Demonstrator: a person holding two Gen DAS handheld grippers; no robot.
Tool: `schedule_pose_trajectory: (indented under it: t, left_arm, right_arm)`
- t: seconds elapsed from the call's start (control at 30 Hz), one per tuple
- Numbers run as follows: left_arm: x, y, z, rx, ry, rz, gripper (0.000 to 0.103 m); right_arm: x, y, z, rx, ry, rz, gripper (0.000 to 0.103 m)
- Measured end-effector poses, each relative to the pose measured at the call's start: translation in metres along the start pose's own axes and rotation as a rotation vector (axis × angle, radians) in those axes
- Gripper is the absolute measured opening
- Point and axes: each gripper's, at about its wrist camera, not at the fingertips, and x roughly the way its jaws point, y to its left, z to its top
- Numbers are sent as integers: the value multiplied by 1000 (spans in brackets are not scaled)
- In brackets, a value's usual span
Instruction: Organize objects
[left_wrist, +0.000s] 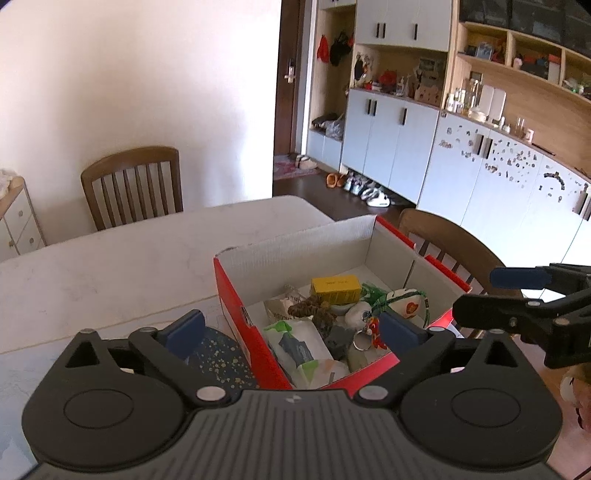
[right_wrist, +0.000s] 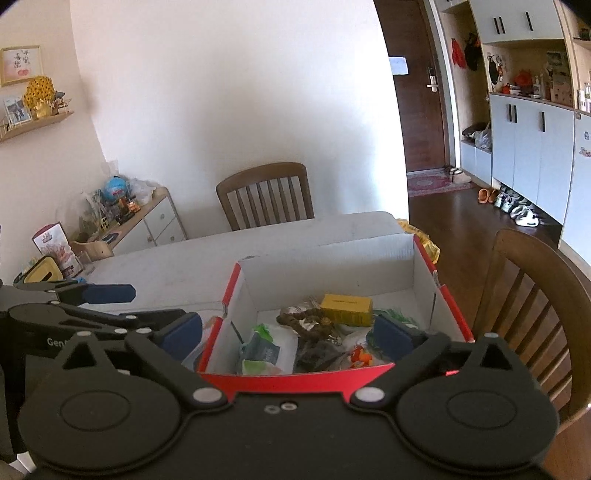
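Observation:
A red cardboard box with a white inside stands on the pale table. In it lie a yellow block, a white and green packet, a brown knotted piece, a white egg-shaped toy and several small trinkets. My left gripper hovers open above the box's near left corner, with nothing held. My right gripper stands open above the near wall of the box, also empty. Each gripper shows in the other's view: the right gripper beside the box's right side, the left gripper at its left.
A dark speckled flat thing lies on the table against the box's left wall. Wooden chairs stand at the table's far side and right side. A low drawer unit with clutter is at the left, tall cabinets at the right.

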Motion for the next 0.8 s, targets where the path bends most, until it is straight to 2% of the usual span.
schedule_pose_trajectory:
  t: [0.43,0.8]
  left_arm:
    - [-26,8,-7,-6,-50,-48,103]
    - [-36,10,-7,11,-81,-21,103]
  right_arm:
    - [-16,26,-14,20,-40,-24,102]
    - [-21,33,-14,28,-60,-32,102]
